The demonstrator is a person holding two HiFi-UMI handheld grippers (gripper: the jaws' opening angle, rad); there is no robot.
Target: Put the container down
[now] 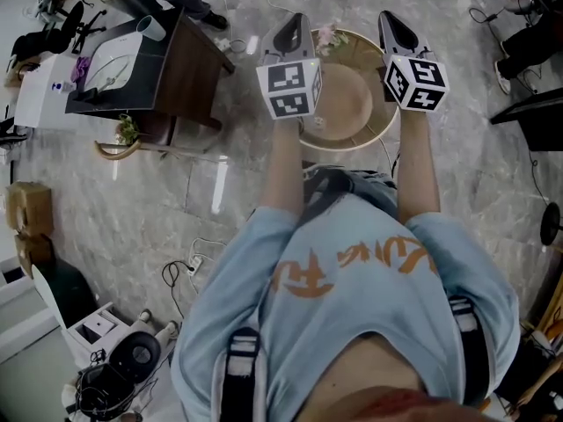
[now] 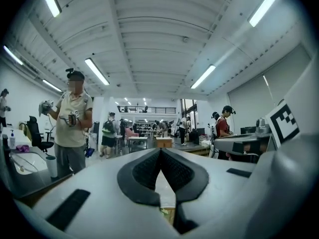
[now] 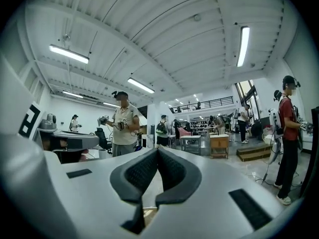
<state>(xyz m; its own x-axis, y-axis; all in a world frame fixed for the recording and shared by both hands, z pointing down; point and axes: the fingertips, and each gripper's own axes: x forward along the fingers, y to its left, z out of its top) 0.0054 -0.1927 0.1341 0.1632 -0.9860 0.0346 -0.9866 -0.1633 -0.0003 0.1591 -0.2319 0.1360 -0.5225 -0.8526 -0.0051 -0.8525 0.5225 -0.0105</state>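
Both grippers are held up side by side in front of the person's chest, above a round pale wooden table (image 1: 376, 135). My left gripper (image 1: 296, 26) (image 2: 160, 151) is shut, its dark pads meeting with nothing between them. My right gripper (image 1: 396, 25) (image 3: 157, 150) is shut too and also holds nothing. Both gripper views look level across the room and show no container. A small white object (image 1: 318, 123) and a pinkish item (image 1: 328, 35) lie on the table. Which of them, if either, is the container I cannot tell.
A dark wooden desk (image 1: 189, 69) with a white cup (image 1: 151, 27) stands to the left. Cables and an open case (image 1: 114, 359) lie on the marble floor at lower left. A person with grippers (image 2: 72, 118) stands ahead, and another person (image 3: 288, 133) at the right.
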